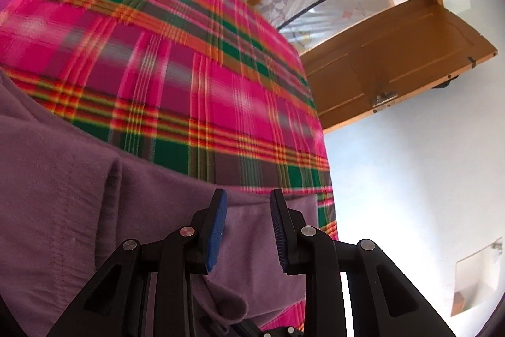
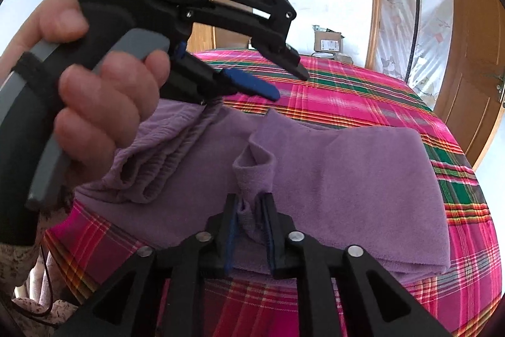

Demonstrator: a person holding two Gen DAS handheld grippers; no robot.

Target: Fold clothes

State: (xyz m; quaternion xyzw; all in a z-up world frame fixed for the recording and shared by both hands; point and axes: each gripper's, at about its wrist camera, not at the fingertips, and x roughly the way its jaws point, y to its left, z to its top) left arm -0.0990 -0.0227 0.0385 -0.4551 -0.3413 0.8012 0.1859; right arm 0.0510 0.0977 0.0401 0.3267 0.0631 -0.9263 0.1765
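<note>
Right wrist: garment (image 2: 331, 176) fold between claw (image 2: 249, 229) pads.

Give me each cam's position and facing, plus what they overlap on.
Left wrist: on the left gripper, facing forward and down over the purple garment to the plaid bedspread and the wooden door; only its own open fingers show.
Right wrist: on the right gripper, looking down at a bunched garment fold between its fingers; the hand holding the left gripper fills the left side.
Shared: garment, bedspread, door, cardboard box.
</note>
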